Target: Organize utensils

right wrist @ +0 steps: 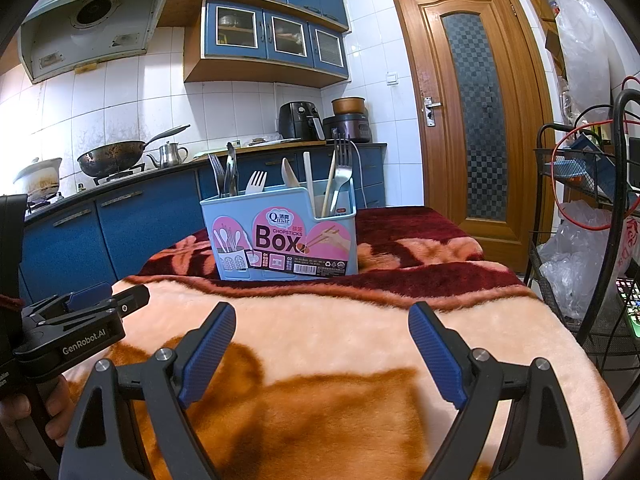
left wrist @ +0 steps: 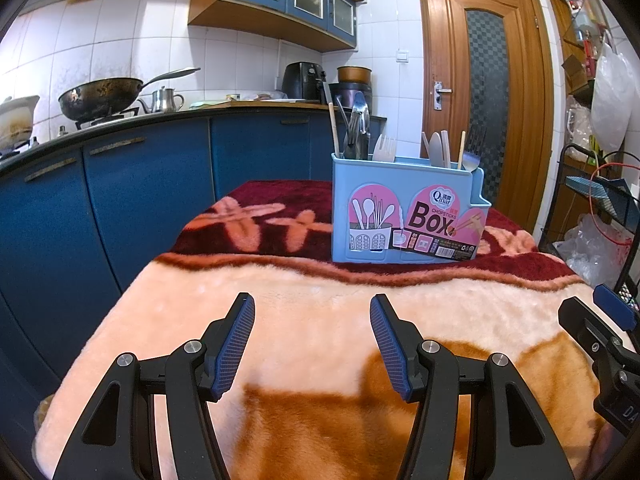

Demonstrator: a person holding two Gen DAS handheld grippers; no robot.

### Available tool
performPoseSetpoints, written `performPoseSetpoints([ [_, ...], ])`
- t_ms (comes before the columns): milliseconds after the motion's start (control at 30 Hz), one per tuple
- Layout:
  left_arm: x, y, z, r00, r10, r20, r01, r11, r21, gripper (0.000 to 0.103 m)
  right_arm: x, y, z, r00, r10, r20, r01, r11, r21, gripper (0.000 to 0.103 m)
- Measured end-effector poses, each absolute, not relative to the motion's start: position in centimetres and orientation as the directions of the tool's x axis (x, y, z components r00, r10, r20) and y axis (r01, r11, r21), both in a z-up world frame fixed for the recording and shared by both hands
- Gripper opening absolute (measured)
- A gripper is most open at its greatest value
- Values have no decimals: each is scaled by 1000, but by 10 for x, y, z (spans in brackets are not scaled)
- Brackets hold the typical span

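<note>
The blue chopsticks box [left wrist: 408, 216] is stood upright at the far side of the blanket-covered table [left wrist: 320, 320], its compartments already filled with forks and chopsticks. Both the left gripper [left wrist: 312, 344] and the right gripper [right wrist: 322, 356] are held wide open and empty, well short of the box, presumably so that either can be brought to it.

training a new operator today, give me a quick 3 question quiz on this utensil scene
1. True or false: the left hand-held gripper grips a fork.
2. Which colour is the plastic utensil box labelled "Box": A green, B light blue, C red?
3. Fill in: the box stands on a plush peach and maroon ____.

Key: 1 false, both it and the right hand-held gripper are open and hold nothing. 2 B. 3 blanket.
</note>
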State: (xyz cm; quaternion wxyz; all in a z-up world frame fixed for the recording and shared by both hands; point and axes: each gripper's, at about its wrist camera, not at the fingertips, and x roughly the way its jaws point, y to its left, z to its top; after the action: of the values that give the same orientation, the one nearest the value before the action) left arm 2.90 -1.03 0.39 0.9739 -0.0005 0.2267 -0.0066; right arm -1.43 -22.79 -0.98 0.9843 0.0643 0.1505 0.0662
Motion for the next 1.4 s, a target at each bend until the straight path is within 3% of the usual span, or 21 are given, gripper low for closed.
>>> performPoseSetpoints([
  [1400, 33, -14, 2, 888, -21, -459, 26, 1000, 3, 61, -16, -233, -12, 940, 142, -311, -101, 984, 144, 90],
])
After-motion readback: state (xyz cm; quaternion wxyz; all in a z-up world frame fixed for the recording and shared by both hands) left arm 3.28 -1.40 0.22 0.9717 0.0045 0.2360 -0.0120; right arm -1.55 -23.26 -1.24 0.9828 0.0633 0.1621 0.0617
